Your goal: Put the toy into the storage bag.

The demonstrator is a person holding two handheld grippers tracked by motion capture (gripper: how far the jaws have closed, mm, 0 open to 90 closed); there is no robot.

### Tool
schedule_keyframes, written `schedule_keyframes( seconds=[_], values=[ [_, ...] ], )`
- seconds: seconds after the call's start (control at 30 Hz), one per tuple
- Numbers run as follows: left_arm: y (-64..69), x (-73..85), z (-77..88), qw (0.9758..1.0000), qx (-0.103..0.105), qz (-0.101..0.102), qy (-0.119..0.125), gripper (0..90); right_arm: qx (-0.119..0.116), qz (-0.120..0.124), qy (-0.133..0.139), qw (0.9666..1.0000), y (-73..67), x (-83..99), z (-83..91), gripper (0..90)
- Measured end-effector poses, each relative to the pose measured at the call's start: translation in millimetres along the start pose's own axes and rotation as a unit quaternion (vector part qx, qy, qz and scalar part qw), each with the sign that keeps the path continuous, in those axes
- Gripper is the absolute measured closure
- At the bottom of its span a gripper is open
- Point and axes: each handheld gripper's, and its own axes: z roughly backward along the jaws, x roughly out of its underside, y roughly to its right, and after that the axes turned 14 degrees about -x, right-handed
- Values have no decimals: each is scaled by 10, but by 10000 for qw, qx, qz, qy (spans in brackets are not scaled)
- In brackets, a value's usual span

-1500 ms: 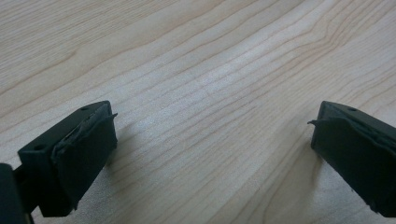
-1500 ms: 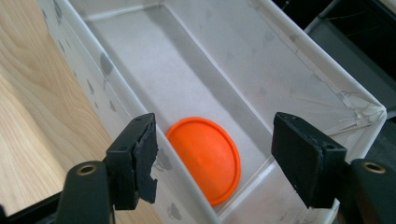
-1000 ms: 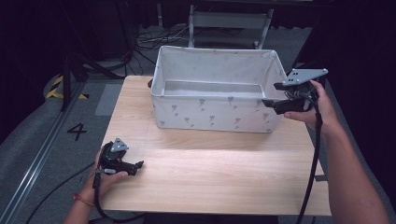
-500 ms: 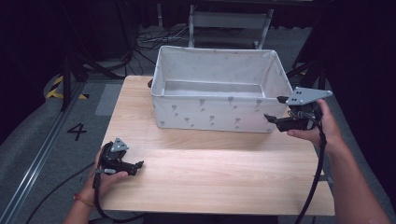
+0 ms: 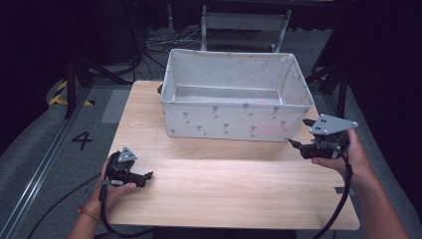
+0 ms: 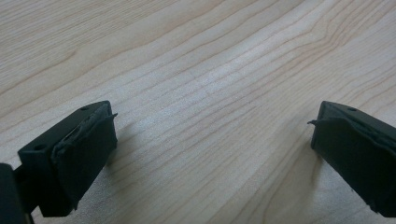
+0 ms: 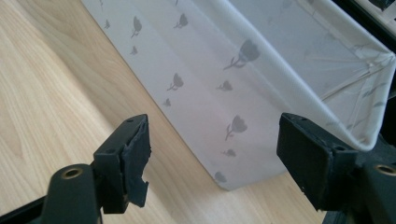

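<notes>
Just ahead of my right gripper (image 5: 297,145) sits the fabric bin (image 5: 234,127), white with a grey tulip print, and I'm looking at its near right corner from close by. Through the right gripper view that corner (image 7: 224,179) stands between my two black jaws but clear of both pads, so nothing is pinched; the jaws are spread wide and have just been opening a touch further. My right hand (image 5: 348,154) holds the gripper low over the wooden table (image 5: 224,189), its tips pointing toward the bin's front wall, near it and not touching. The grey plate (image 5: 331,124) rides on top, and the cable (image 5: 341,199) trails down off the table's near edge.

Over on the other side, well apart from the bin, my left gripper (image 5: 148,176) rests low on the tabletop in my left hand (image 5: 112,186). Its jaws stand far apart too, with bare wood grain (image 6: 210,116) between them and nothing held.
</notes>
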Motion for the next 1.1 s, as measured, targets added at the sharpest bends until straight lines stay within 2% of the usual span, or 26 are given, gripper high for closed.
schedule_keyframes(
  seconds=[0.33,0.57,0.63,0.8,0.87,0.9,1.1],
  values=[
    [1,0,0,10000,-4,3,-2,5,172,-296,-111,9994,-98,406,-105,247],
    [2,1,1,10000,-11,8,-1,5,175,-567,-133,9981,-112,710,-203,234],
    [2,1,1,10000,-13,8,-2,5,182,-720,-160,9971,-115,829,-242,227],
    [2,1,1,10000,-13,9,0,5,177,-867,-275,9957,-139,1049,-318,210],
    [2,1,1,10000,-10,9,-1,5,174,-892,-311,9954,-142,1080,-330,209],
    [2,1,1,10000,-13,9,-1,5,228,-962,-445,9941,-162,1170,-368,196],
    [2,1,1,10000,-14,9,-1,5,185,-1166,-441,9920,-199,1357,-387,189]
  ],
)
